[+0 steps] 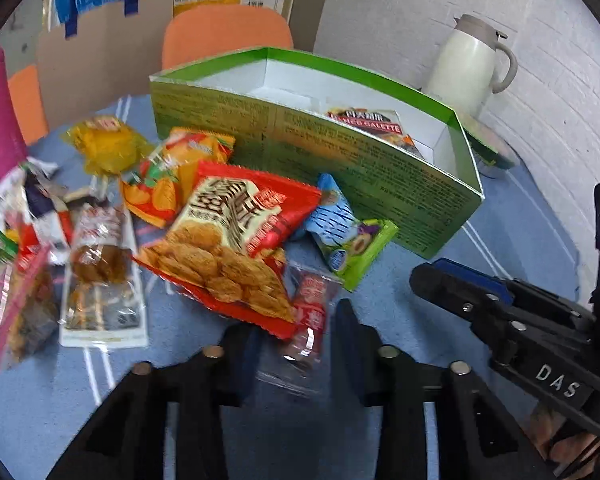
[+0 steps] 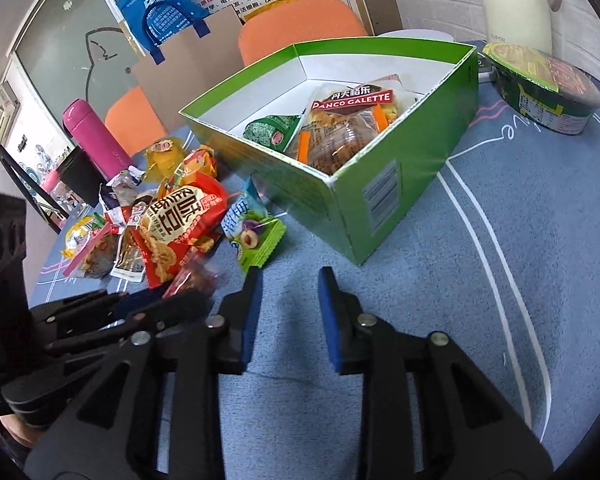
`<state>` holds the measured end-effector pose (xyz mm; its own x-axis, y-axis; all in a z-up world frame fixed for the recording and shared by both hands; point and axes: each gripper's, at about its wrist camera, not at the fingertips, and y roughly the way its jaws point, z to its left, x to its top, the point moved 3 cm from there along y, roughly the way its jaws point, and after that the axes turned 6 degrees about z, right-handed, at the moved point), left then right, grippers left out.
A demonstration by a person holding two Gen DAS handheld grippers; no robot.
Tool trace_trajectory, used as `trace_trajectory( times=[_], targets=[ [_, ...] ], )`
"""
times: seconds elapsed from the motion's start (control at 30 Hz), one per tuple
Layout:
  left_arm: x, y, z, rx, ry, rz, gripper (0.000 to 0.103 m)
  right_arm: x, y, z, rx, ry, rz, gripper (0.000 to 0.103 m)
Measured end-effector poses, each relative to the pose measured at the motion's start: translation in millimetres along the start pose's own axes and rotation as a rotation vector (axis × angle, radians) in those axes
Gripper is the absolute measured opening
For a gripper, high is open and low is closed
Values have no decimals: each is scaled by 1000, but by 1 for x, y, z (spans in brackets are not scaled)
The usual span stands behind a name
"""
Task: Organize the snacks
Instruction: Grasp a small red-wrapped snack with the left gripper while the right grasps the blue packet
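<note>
A pile of snack packets lies on the blue mat left of an open green box (image 1: 340, 168) (image 2: 380, 200). The pile includes a large red bag (image 1: 228, 240) (image 2: 180, 220), a blue-and-green plum pack (image 1: 348, 240) (image 2: 252, 232), an orange pack (image 1: 172, 176) and a yellow one (image 1: 104, 144). A Danco Galette pack (image 2: 348, 120) and a small green packet (image 2: 272, 128) lie in the box. My left gripper (image 1: 296, 320) is shut on a small red clear-wrapped snack packet (image 1: 308, 312) at the pile's near edge. My right gripper (image 2: 288, 280) stands open over bare mat, with nothing between its fingers, near the box's front corner.
A cream jug (image 1: 468, 64) stands behind the box by the white wall. An instant-noodle bowl (image 2: 540, 88) sits to the box's right. A pink bottle (image 2: 92, 140) stands behind the pile. Orange chairs (image 1: 228, 32) and a blue bag (image 2: 160, 4) are beyond the table.
</note>
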<state>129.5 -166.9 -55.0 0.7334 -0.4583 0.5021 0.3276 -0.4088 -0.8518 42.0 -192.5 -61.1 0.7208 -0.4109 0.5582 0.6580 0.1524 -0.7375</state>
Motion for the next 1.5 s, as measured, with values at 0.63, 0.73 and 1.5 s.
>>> trace_trajectory(
  times=[0.63,0.73,1.5],
  targets=[
    [-64,-73,85,-46,-289,-95,19,30,46,35,-78,24,-15,69],
    [-68,-72,89,-54,-295,-91,19,31,45,33,-66,41,-22,63],
    [-68,-64,73,-75,-275,-78,20,13,0,41,-19,-70,-74,37]
  ],
)
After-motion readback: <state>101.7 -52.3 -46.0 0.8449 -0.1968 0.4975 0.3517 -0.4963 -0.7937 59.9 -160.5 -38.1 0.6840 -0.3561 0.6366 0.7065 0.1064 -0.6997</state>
